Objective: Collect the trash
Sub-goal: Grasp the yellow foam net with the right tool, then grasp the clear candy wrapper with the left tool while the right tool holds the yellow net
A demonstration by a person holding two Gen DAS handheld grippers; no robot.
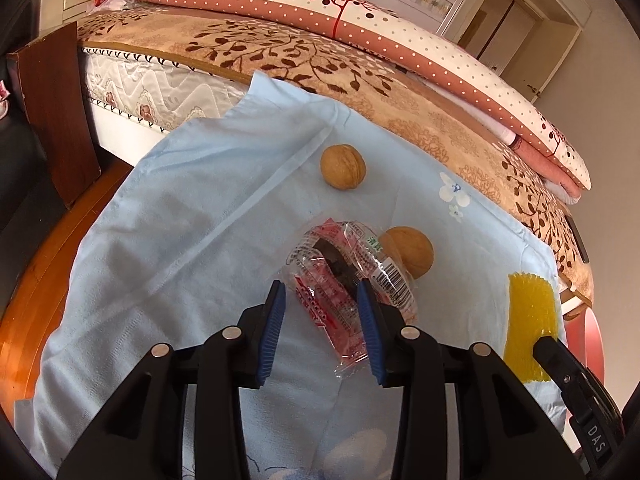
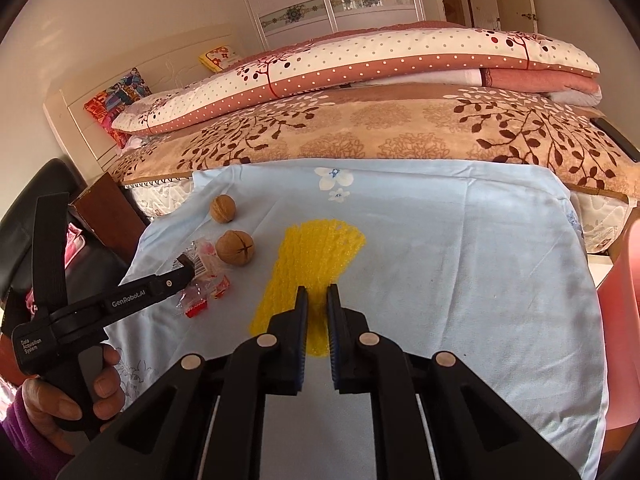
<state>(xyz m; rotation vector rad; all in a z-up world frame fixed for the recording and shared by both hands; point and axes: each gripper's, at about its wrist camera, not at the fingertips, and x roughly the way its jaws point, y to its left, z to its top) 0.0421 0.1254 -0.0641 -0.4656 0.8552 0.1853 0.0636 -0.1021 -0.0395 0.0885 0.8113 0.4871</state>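
A crumpled clear and red plastic wrapper (image 1: pixel 332 288) lies on the light blue cloth (image 1: pixel 180 240). My left gripper (image 1: pixel 320 285) stands open around it, with the blue pads on either side. Two walnuts (image 1: pixel 343 166) (image 1: pixel 412 252) rest just beyond, the nearer one touching the wrapper. My right gripper (image 2: pixel 317 300) is shut on the near end of a yellow foam net (image 2: pixel 316 256), which fans out away from the pads. The right wrist view also shows the left gripper (image 2: pixel 186 266) over the wrapper (image 2: pixel 204 292), held by a hand in a purple sleeve.
A bed with a brown leaf-patterned blanket (image 2: pixel 380 132) and a folded dotted quilt (image 2: pixel 360 64) runs along the far side. A dark wooden board (image 1: pixel 60 112) stands at the left. Something pink (image 2: pixel 624 300) stands at the cloth's right edge. A dark phone (image 2: pixel 616 136) lies on the blanket.
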